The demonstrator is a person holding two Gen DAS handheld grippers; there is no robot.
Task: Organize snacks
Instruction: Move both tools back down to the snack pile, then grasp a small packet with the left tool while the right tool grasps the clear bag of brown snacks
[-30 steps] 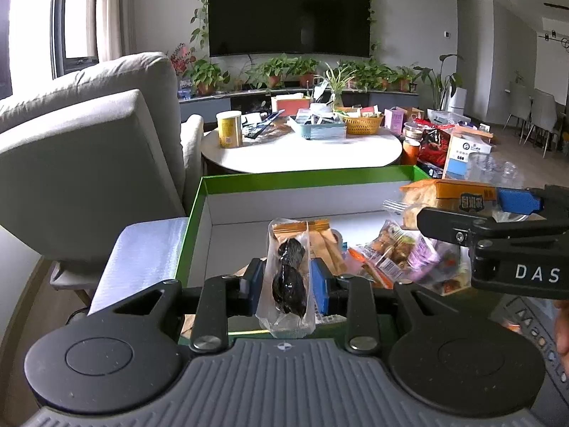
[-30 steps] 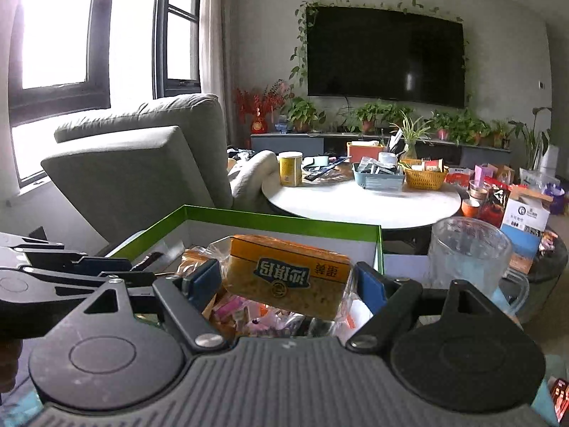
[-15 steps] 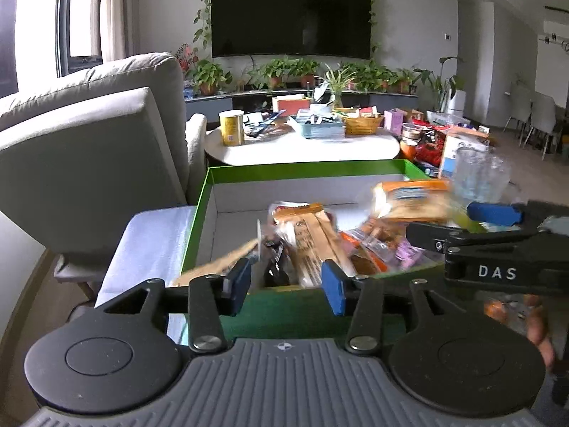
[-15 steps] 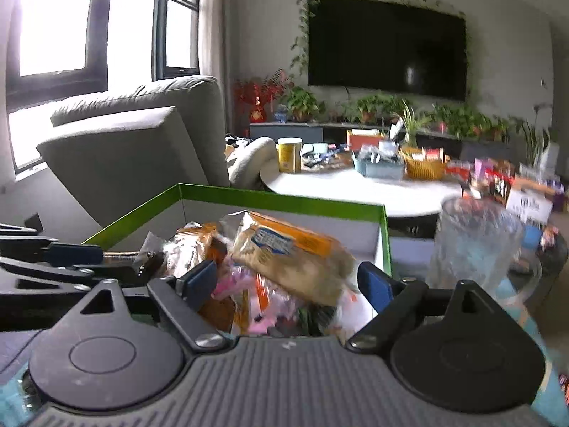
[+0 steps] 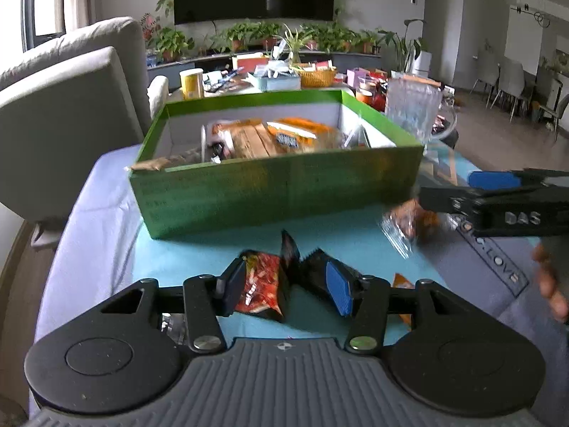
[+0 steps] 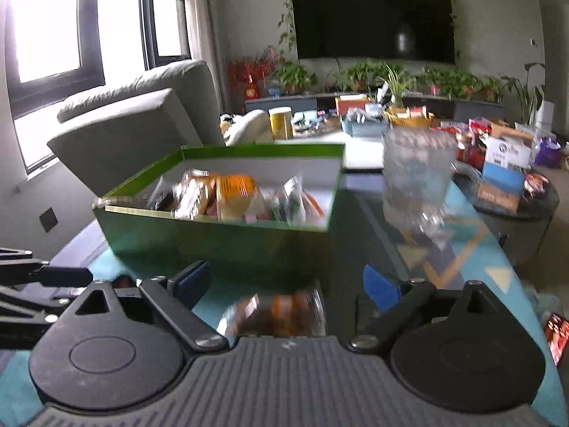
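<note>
Though left view shows red packet [image 5: 261, 286], right misses.

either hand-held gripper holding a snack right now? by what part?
Nothing held. Left hand-held gripper and right hand-held gripper have just been opening, poised over packets on the table.

A home living room is shown. A large dark television [image 6: 373, 17] is mounted on the far wall, framed by trailing vines, with potted plants [image 6: 362, 71] lined along a low console beneath it. A grey armchair [image 5: 71, 82] is placed by tall windows [image 6: 49, 25]. A round white table [image 6: 341, 138] is cluttered with household items, and dining chairs [image 5: 512, 78] are seen farther back.
</note>
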